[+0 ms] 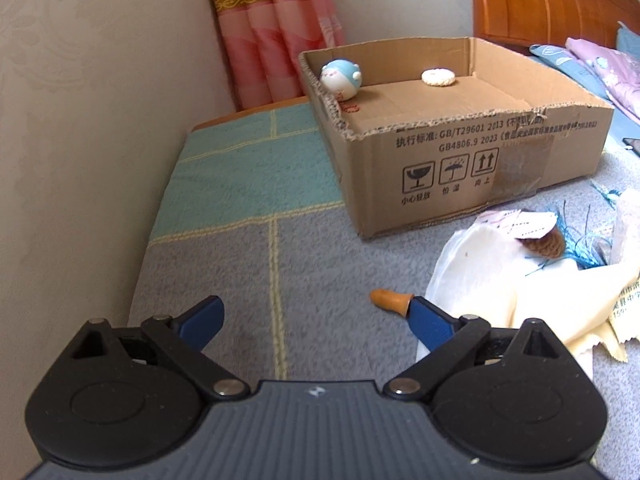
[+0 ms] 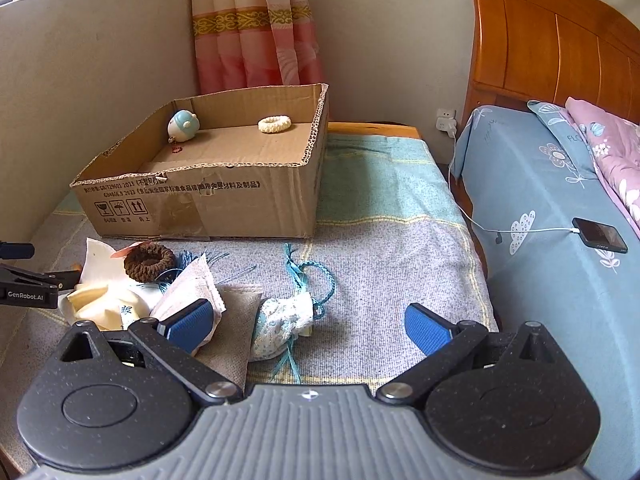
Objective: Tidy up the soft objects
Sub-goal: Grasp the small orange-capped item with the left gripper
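1. Spreading wide and holding nothing, the right gripper point(image 2: 308, 326) hung low over the blanket point(image 2: 380, 248), its blue fingers point(image 2: 426, 326) well apart.
2. Just ahead of those fingers, a little to their left, lay a small blue-and-white pouch point(image 2: 280, 326) with a teal cord point(image 2: 320, 280) looped out behind it; its long axis ran roughly from the near left finger away toward the box, so it sat between the fingers more than beside them.
3. The left gripper point(image 1: 316, 320) was open just as wide and empty, its right finger point(image 1: 430, 324) close to a small orange piece point(image 1: 390, 300) on the blanket, contact unclear.
4. Judging by position, the right hand was the nearer one to the pouch and better placed to take it.
5. The pouch looked limp and crumpled, likely to squash under a pinch.
6. Left of it sat a heap: a brown knitted ring point(image 2: 149, 262), white cloth point(image 2: 104, 296) and a paper packet point(image 2: 192, 292).
7. Farther off stood the cardboard box point(image 2: 200, 208), already holding a round blue-and-white toy point(image 2: 183, 125) and a cream knitted ring point(image 2: 274, 123).
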